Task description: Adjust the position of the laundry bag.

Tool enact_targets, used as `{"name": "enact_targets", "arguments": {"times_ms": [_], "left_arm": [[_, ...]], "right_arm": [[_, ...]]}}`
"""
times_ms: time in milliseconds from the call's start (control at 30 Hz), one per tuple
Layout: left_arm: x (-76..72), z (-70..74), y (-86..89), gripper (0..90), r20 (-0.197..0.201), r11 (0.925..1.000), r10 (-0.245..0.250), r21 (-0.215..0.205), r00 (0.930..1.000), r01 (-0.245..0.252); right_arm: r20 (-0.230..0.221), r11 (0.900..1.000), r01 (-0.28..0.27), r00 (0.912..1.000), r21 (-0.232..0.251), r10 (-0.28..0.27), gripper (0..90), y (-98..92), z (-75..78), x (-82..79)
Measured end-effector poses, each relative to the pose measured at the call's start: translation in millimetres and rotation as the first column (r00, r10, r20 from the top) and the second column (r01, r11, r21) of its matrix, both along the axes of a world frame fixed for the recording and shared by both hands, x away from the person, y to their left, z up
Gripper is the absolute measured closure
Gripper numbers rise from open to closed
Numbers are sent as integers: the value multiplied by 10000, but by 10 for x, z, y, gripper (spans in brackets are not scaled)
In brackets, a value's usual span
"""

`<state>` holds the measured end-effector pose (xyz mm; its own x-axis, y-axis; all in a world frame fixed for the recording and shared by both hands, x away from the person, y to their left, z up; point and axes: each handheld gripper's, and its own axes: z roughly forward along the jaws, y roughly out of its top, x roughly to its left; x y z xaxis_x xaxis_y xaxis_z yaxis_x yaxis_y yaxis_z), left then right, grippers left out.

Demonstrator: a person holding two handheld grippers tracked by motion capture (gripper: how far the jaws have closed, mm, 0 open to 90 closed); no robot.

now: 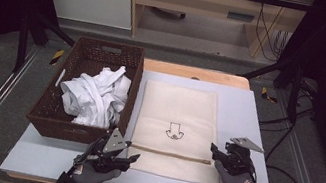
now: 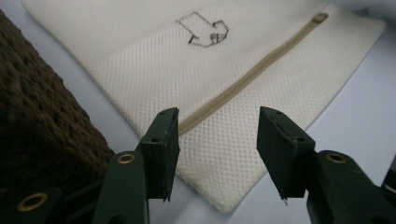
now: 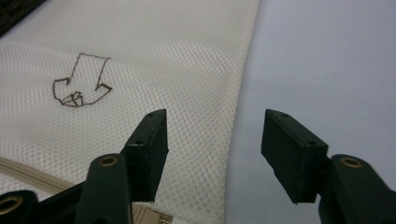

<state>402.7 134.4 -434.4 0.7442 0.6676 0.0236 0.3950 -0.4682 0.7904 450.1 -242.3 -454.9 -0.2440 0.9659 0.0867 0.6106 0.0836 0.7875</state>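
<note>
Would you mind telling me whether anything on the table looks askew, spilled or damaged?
Nothing stands out. The cream mesh bag lies flat and square on the table with its zipper closed, and the white cloths sit bunched inside the brown basket.

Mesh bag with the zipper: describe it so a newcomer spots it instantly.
On the pale blue table mat, just right of the brown woven basket of white cloth, lies a flat cream mesh bag. It alone bears a small drawn arrow mark and a tan zipper along its near edge.
</note>
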Motion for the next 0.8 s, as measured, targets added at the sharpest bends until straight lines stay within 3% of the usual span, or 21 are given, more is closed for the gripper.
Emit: {"name": "enact_targets", "arguments": {"times_ms": [233,433,600,700,800], "left_arm": [[20,-291,16,496,-755,9984,286,510,9967,-248],[61,-384,27,514,-1135,9965,526,706,9921,-447],[66,-413,18,543,-1324,9955,591,820,9894,-485],[66,-410,21,590,-1365,9950,689,809,9882,-582],[64,-406,18,732,-1437,9958,630,750,9876,-526]], "right_arm": [[-576,9995,48,9983,-304,-65,492,7,-131,46],[-907,9975,80,9958,-707,-144,560,9,-211,76],[-1060,9980,64,9943,-633,-131,628,9,-238,83],[-1067,9984,-1,9943,-566,-60,703,15,-239,83],[-1197,9994,-97,9928,-335,57,807,30,-235,83]]}}
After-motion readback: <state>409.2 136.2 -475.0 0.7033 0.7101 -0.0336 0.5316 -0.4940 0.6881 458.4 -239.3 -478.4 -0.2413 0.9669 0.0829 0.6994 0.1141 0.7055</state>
